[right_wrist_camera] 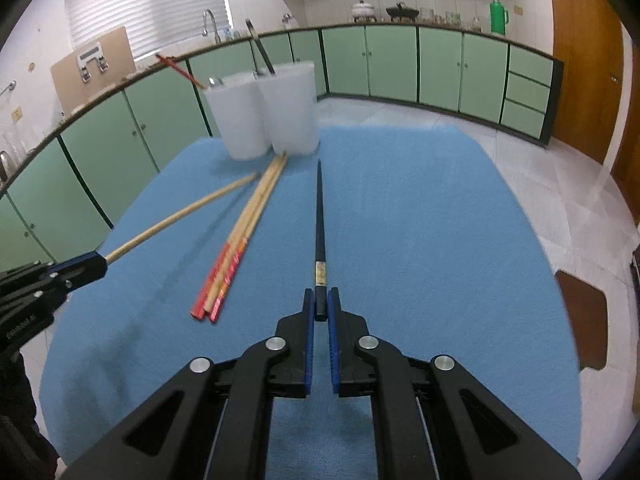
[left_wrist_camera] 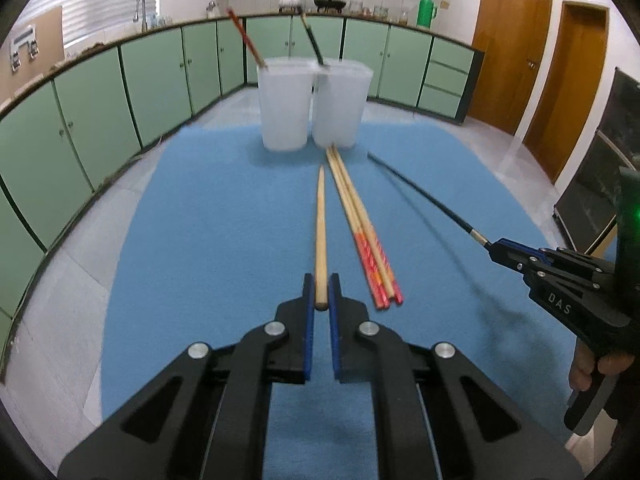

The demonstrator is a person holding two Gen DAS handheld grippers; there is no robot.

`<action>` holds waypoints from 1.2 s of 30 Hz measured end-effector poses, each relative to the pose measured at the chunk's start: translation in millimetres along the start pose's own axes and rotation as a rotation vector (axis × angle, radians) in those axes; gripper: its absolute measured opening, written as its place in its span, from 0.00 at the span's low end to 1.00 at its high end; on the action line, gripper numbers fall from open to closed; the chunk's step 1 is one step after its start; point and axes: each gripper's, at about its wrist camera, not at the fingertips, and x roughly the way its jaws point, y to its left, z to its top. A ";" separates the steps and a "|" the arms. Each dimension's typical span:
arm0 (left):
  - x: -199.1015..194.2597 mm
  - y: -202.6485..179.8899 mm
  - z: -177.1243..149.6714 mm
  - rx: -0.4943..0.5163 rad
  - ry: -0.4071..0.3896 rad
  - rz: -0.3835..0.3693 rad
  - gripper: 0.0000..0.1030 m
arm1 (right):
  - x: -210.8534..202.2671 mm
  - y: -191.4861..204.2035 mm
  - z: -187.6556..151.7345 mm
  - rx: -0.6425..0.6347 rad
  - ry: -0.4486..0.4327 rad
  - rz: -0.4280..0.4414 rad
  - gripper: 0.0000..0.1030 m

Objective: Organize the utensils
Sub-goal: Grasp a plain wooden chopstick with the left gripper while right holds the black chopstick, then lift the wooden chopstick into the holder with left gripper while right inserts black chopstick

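The left gripper (left_wrist_camera: 321, 296) pinches the butt of a plain wooden chopstick (left_wrist_camera: 321, 232); the right gripper (right_wrist_camera: 321, 304) pinches a black chopstick (right_wrist_camera: 319, 216). Both sticks point straight ahead toward two translucent cups (left_wrist_camera: 312, 104) at the blue mat's (left_wrist_camera: 200, 240) far edge. Red-handled chopsticks (left_wrist_camera: 368, 248) lie between them, with open mat on either side.

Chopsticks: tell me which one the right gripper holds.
The black chopstick, clamped in the right gripper. The left gripper holds the plain wooden chopstick; the red-handled chopsticks lie loose.
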 end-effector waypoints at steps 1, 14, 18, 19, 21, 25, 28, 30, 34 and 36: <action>-8.5 -0.3 4.7 0.002 -0.021 -0.001 0.06 | -5.9 0.4 5.1 -0.005 -0.016 0.002 0.06; -66.4 -2.8 67.3 0.061 -0.203 -0.008 0.06 | -59.7 7.8 75.1 -0.058 -0.159 0.062 0.06; -73.8 -6.2 84.4 0.093 -0.234 -0.003 0.06 | -71.4 12.0 98.6 -0.083 -0.188 0.077 0.06; -75.3 -6.3 89.3 0.102 -0.241 -0.002 0.06 | -73.5 13.2 105.9 -0.089 -0.188 0.076 0.06; -78.6 -8.1 97.0 0.113 -0.251 -0.002 0.06 | -77.2 15.5 118.0 -0.096 -0.187 0.093 0.06; -84.0 -11.2 108.4 0.124 -0.262 -0.020 0.06 | -80.2 23.3 140.5 -0.143 -0.163 0.103 0.06; -86.5 -14.5 115.0 0.131 -0.266 -0.032 0.06 | -80.0 30.3 153.6 -0.174 -0.139 0.105 0.06; -88.5 -14.5 118.1 0.135 -0.271 -0.040 0.06 | -81.3 33.1 159.9 -0.184 -0.133 0.113 0.06; -94.8 -16.1 123.7 0.138 -0.289 -0.056 0.06 | -87.0 33.8 172.4 -0.192 -0.139 0.135 0.06; -98.9 -15.4 129.5 0.138 -0.305 -0.057 0.06 | -91.6 34.8 182.2 -0.201 -0.155 0.136 0.06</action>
